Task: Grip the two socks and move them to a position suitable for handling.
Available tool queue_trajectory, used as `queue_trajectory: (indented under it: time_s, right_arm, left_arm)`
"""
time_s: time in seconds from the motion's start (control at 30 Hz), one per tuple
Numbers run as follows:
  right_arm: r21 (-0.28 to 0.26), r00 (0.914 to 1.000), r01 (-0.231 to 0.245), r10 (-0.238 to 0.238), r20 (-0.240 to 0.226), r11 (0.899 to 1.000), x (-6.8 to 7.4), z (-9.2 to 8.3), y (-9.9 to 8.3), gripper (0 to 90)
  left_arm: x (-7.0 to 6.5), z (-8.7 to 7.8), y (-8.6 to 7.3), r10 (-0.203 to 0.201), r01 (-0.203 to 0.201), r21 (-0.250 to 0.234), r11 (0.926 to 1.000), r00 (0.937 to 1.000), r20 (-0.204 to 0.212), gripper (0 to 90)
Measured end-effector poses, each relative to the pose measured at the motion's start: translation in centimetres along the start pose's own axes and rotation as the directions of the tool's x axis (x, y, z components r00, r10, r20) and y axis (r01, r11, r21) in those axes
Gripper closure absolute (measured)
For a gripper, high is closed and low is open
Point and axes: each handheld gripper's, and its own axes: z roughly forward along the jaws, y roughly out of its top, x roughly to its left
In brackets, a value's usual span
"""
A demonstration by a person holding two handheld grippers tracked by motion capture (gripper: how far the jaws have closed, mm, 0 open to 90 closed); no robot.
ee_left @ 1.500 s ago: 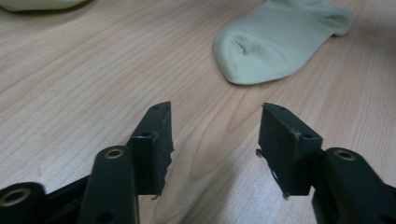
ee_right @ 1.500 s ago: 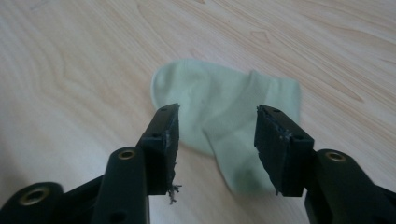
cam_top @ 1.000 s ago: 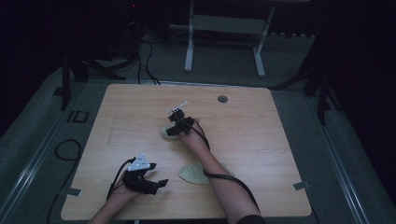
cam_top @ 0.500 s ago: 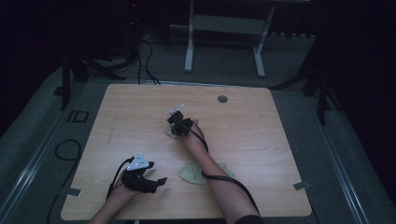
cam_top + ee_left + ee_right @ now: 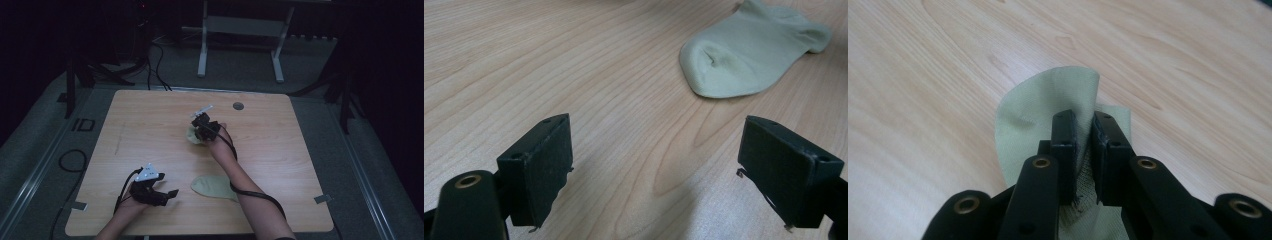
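**Two limp socks, one already pinched**

On the table we see one pale sock lying flat at lower centre. The left gripper stands wide apart, empty. Our right gripper, jaws just closed, clenches the second sock mid-frame: light, soft, best pinched at a fold.

Wooden table, one grommet hole near its far edge. Right gripper mid-table over a pale green sock; jaw state not discernible here. Second sock flat near the front edge. Left gripper near left, beside that sock, apart from it.
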Motion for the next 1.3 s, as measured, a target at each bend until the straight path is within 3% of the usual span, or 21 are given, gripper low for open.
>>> queue_trajectory:
  time_s: [0.17,0.23,0.47,0.77,1.03,1.1,1.2,1.3]
  right_arm:
    - [-0.023,1.0,-0.004,0.005,0.007,1.0,-0.8,-2.6,-1.1,81.1]
    - [-0.04,0.9998,-0.021,0.021,0.007,0.999,-1.5,-4.3,-2.4,81.1]
    - [-0.027,0.9989,-0.046,0.046,-0.008,0.999,-1.7,-6.2,-5.6,81.1]
    - [0.019,0.9979,-0.063,0.063,-0.017,0.998,-0.7,-4.7,-7.9,80.9]
    - [0.074,0.9984,-0.055,0.054,0.017,0.996,0.2,-1.2,-8.7,78.9]
    - [0.07,0.9981,-0.06,0.059,0.014,0.996,0.2,-0.7,-9.1,76.5]
    - [0.065,0.9988,-0.049,0.048,0.009,0.997,0.5,-0.6,-9.1,62.8]
    - [0.058,0.9994,-0.028,0.027,0.023,0.998,1.1,-0.6,-9.2,55.1]
  left_arm:
    - [-0.2,0.1,0.1,0.001,-0.001,-0.003,1.0,1.0,-0.007,14.2]
    - [-0.4,0.2,0.1,0.006,-0.006,-0.002,1.0,0.9999,-0.012,14.2]
    - [-0.5,0.4,0.2,-0.002,0.002,-0.002,1.0,1.0,-0.008,14.2]
    - [-1.0,0.7,0.5,0.016,-0.016,-0.012,0.9998,0.9999,-0.002,14.2]
    - [-0.9,1.2,1.1,0.022,-0.022,-0.019,0.9996,0.9997,-0.004,14.2]
    - [-0.9,1.3,1.4,0.018,-0.018,-0.03,0.9994,0.9998,-0.001,14.3]
    - [-0.8,1.6,2.0,0.031,-0.031,-0.032,0.999,0.9995,-0.007,14.3]
    - [-0.7,1.9,2.6,0.042,-0.043,-0.029,0.9987,0.999,-0.013,14.5]
